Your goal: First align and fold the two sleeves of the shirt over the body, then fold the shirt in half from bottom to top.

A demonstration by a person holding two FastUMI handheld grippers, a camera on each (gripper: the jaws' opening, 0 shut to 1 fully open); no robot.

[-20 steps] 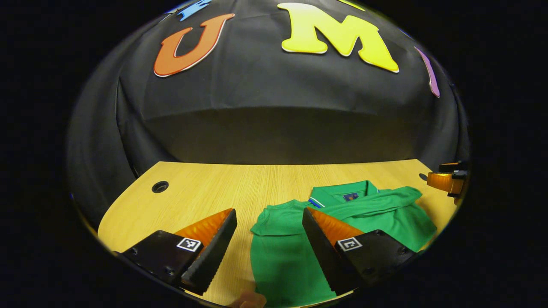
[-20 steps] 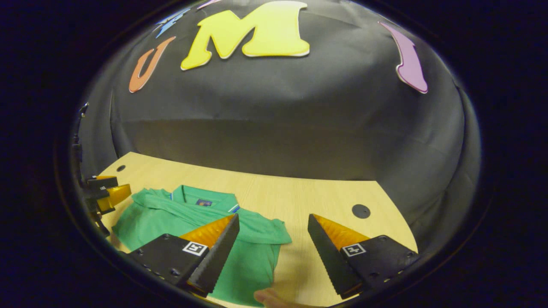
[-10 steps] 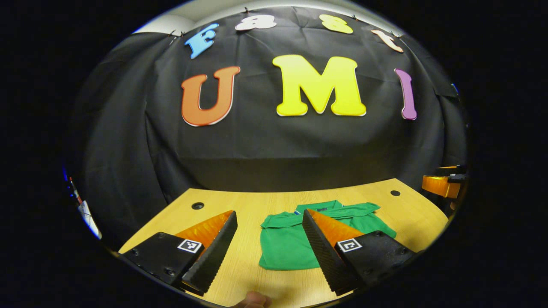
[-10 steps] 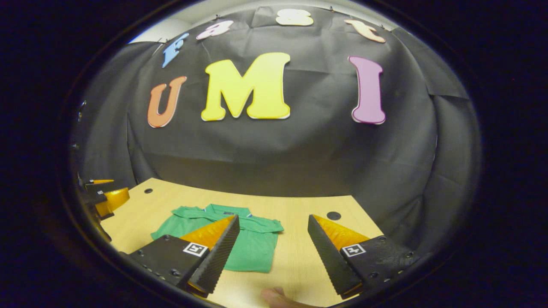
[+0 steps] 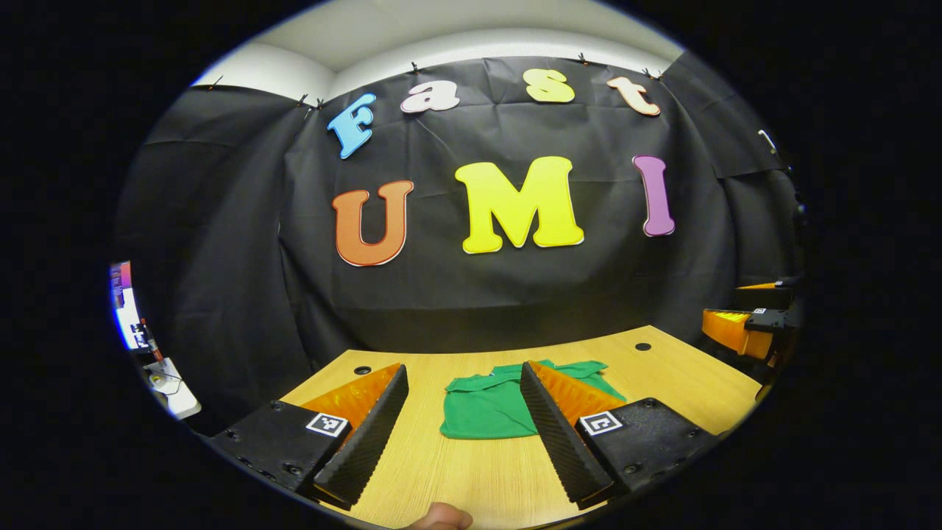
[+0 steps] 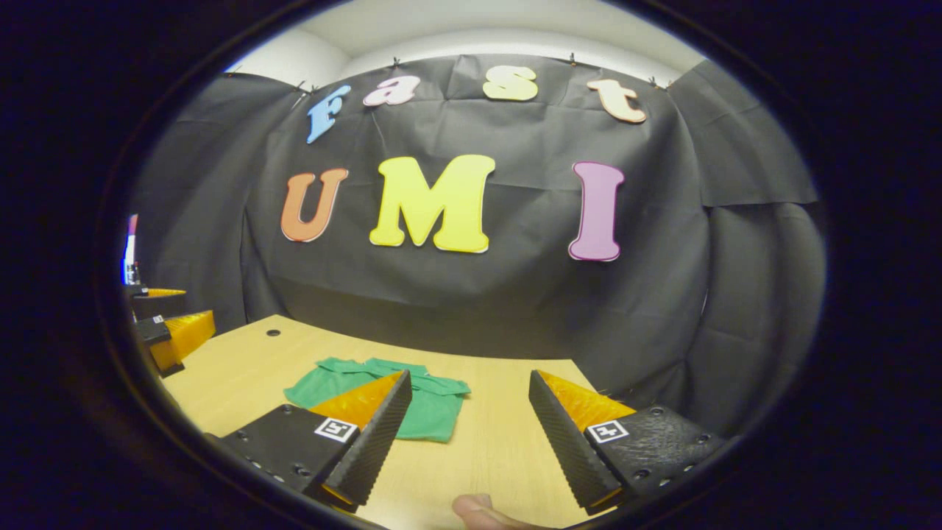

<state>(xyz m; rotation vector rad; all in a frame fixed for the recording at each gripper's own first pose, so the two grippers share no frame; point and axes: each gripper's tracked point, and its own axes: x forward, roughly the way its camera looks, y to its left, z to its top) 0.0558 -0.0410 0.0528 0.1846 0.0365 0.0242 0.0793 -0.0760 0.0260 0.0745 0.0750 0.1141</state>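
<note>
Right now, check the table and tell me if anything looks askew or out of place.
Nothing stands out. The green shirt lies folded into a compact shape on the wooden table, sleeves tucked over the body, nothing hanging off the edge. The left gripper and the right gripper are both held off it, jaws apart and empty.

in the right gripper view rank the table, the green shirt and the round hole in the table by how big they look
1. Table, largest.
2. Green shirt, folded flat on it, well smaller.
3. Round hole near the far left corner, smallest, though its distance shrinks it.
</note>
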